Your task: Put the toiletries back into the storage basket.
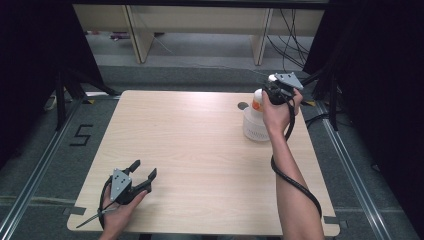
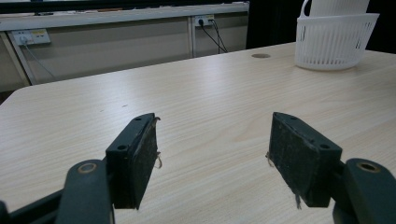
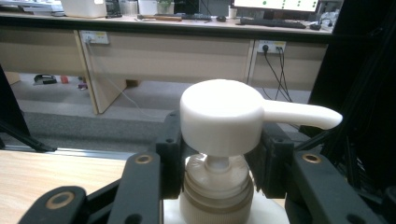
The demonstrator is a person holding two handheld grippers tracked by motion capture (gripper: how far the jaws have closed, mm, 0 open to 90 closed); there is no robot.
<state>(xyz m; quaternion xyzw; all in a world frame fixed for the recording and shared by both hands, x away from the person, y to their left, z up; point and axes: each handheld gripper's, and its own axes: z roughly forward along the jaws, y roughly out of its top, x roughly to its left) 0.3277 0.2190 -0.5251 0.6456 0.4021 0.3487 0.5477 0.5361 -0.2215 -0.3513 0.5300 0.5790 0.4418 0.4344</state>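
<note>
Right gripper (image 3: pixel 217 168) clamps pump bottle (image 3: pixel 219 140) (orange label (image 1: pixel 257 105) unreadable).

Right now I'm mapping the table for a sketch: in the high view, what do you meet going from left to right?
Left gripper with open jaws → small round hole in the table → white basket → right gripper on the pump bottle.

Surroundings: light wood bench (image 1: pixel 200 150) on grey floor (image 1: pixel 45 165), black curtains (image 1: pixel 30 60) at both sides.
Bench top has one round hole (image 1: pixel 243 106) near its far edge. Floor marking "5" (image 1: pixel 81 135) in black tape sits left of the bench (tape strips also at the near corners). Beyond: a pale desk (image 3: pixel 154 51) with wall sockets (image 3: pixel 94 37), dangling cables (image 1: pixel 290 45), monitor (image 3: pixel 275 4) and keyboard (image 3: pixel 273 22) on top.
</note>
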